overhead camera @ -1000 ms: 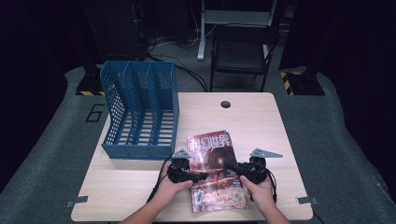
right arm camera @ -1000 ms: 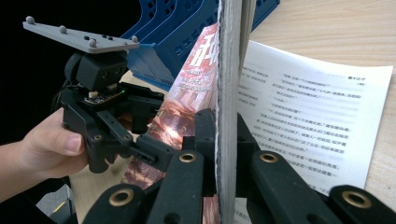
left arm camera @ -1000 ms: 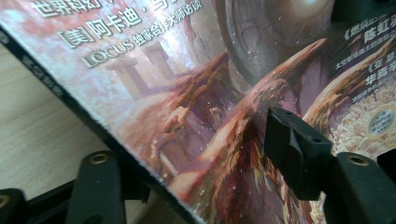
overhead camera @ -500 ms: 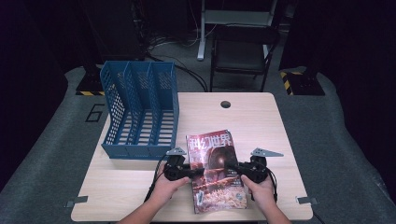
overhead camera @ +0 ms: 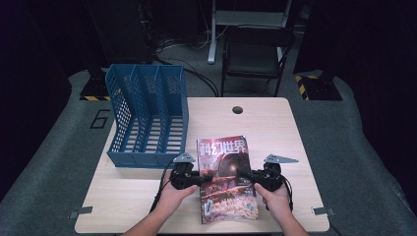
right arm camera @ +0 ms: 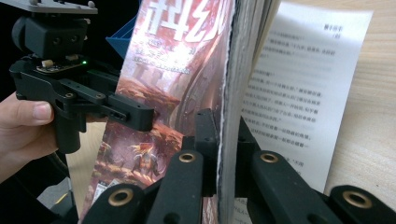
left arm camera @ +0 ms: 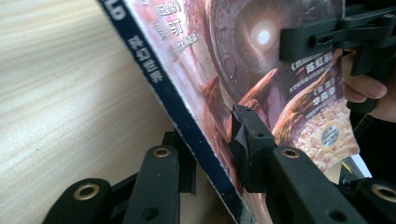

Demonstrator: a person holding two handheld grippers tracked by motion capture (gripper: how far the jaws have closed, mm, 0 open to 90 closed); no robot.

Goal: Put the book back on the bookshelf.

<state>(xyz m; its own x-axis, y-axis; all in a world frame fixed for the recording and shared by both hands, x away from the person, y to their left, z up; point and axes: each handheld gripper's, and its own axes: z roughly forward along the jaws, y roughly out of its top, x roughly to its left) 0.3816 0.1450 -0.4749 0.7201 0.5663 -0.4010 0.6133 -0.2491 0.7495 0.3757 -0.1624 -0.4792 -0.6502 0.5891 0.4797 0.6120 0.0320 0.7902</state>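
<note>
Magazine clamped at both side edges

The magazine (overhead camera: 226, 179) sits at the worktop's (overhead camera: 275, 128) six o'clock edge. The left gripper (overhead camera: 196, 178), whose jaws have just been closing, pinches its spine edge; the right gripper (overhead camera: 245, 176) is clamped on its open edge. A blue file rack (overhead camera: 147, 118) stands at ten o'clock, just beside; twelve to three o'clock lies bare

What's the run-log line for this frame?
left gripper: closing on magazine spine | right gripper: clamped on page edge | file rack: empty

Lab: lone table (overhead camera: 275, 123), dark surroundings
</note>
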